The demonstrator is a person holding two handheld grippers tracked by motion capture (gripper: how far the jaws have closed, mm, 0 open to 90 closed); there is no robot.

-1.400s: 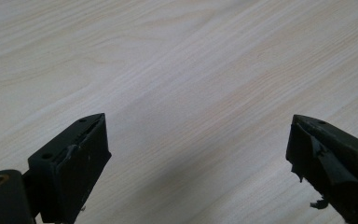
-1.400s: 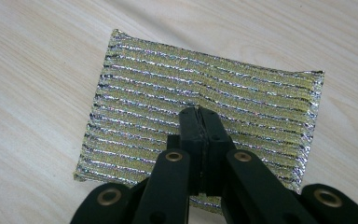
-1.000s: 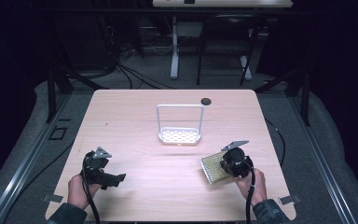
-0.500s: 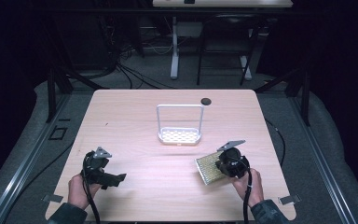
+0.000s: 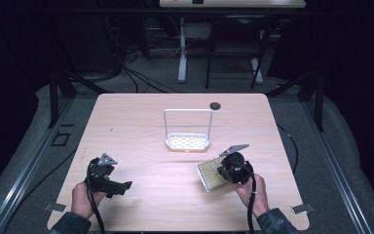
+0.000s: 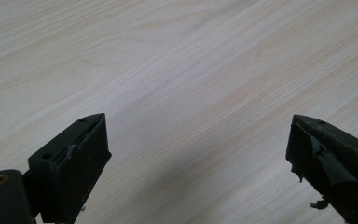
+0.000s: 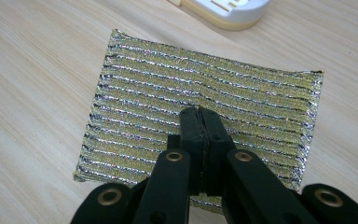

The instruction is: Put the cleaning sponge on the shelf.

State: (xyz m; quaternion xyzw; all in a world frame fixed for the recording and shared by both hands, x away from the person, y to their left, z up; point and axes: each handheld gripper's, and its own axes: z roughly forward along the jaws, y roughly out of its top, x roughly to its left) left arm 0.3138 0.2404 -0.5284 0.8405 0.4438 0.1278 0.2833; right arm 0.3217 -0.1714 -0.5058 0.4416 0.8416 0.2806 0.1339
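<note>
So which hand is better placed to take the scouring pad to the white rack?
Right, probably. The right gripper is shut on the gold scouring pad, close to the white rack. The left gripper is open above bare table, farther from the rack.

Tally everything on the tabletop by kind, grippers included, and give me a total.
Grippers: 2 (left gripper, right gripper)
Metallic scouring pad: 1
White rack with handle: 1
Small black round thing: 1
Total: 5
</note>
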